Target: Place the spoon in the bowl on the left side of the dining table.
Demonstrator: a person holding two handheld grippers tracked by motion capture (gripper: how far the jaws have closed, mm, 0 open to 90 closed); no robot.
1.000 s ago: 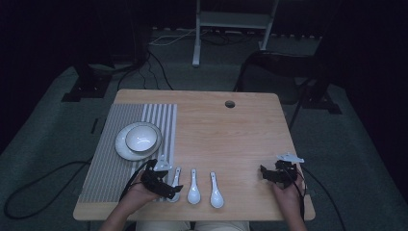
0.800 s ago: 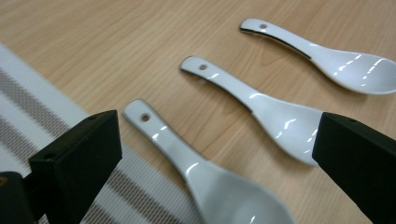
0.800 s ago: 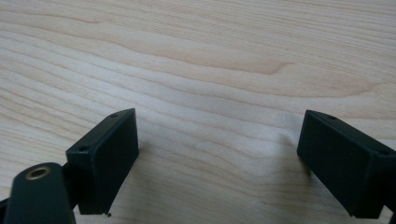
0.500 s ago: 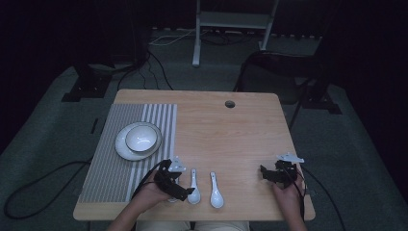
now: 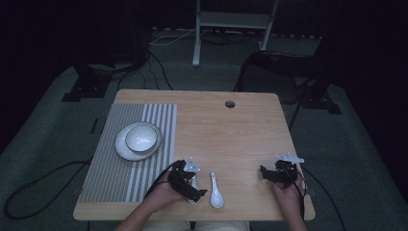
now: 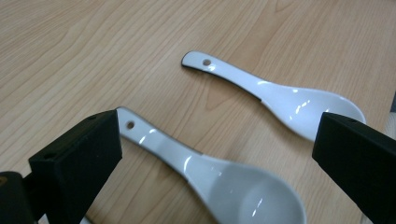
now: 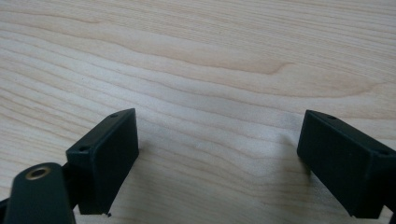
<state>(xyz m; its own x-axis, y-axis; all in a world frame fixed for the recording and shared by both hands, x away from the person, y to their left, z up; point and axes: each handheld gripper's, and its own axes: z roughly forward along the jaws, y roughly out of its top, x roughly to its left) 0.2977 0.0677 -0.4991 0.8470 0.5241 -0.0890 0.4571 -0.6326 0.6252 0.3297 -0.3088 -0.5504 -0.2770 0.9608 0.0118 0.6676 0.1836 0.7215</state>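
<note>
High view: the left claw (image 5: 191, 185) is seen low over the nearer of two white ceramic soup spoons (image 5: 193, 190) at the front edge of the light wooden counter (image 5: 231, 130); the second white spoon (image 5: 215, 191) lies just beside it, apart. Left gripper view: the nearer spoon (image 6: 210, 175) lies flat between the two black jaws, which stand wide apart and are not seen touching it; the farther spoon (image 6: 280, 95) lies beyond, its bowl close to the far jaw. For a sound grasp, it is judged that the jaws should be brought down astride the narrow handle rather than the rounded, glossy bowl, and closed slowly so that the neighbouring spoon is not nudged. Right gripper view: the right claw (image 7: 219, 154) is held wide open over bare wood, with nothing between the jaws. A white bowl on a plate (image 5: 139, 139) stands on the striped grey placemat (image 5: 110, 168), well apart.
</note>
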